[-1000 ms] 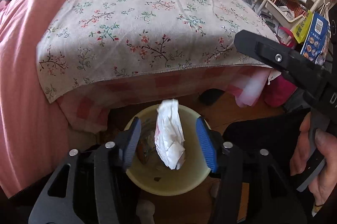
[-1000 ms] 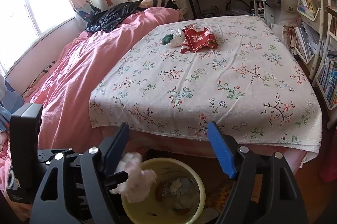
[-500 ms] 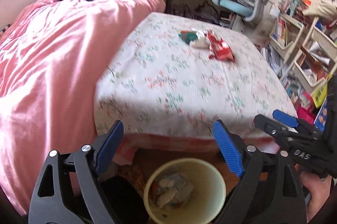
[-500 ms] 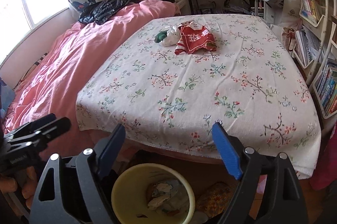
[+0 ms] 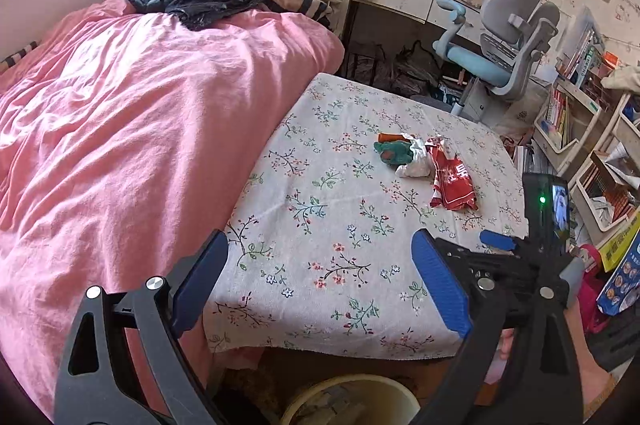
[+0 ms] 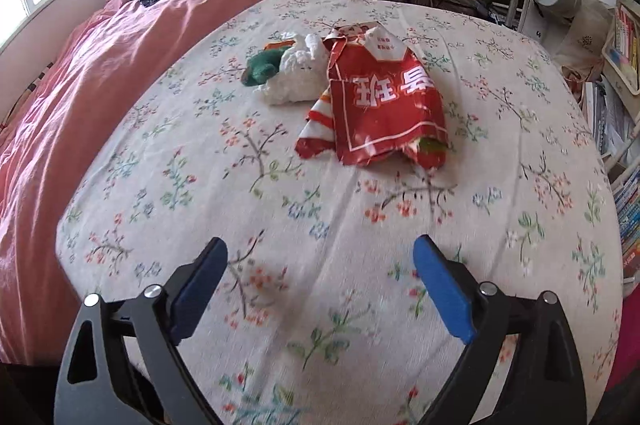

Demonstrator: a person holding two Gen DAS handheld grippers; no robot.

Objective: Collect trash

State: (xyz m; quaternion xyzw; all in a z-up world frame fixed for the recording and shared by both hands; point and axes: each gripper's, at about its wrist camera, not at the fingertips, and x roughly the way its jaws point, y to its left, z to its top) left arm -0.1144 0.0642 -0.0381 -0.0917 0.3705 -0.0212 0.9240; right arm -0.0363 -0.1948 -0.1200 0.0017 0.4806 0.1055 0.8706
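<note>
**A:** Both claws empty, jaws opening: left claw (image 5: 320,289) low in its frame over the bin (image 5: 352,401), right claw (image 6: 320,289) low over the worktop (image 6: 280,225). Trash is mid-frame, well ahead.

**B:** Red wrapper (image 6: 380,105) looks light, crinkly and probably slippery, so I'd pinch a raised edge. The white wad (image 6: 296,77) and green scrap (image 6: 262,65) touching it look soft. Only the left view shows the bin; the right shows the wrapper's print up close.

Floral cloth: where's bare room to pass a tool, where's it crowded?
Free: the near half of the floral cloth, from its front edge up to the red wrapper, plus the strip beside the pink duvet. Crowded: far centre, where the wrapper, white wad and green scrap cluster.
</note>
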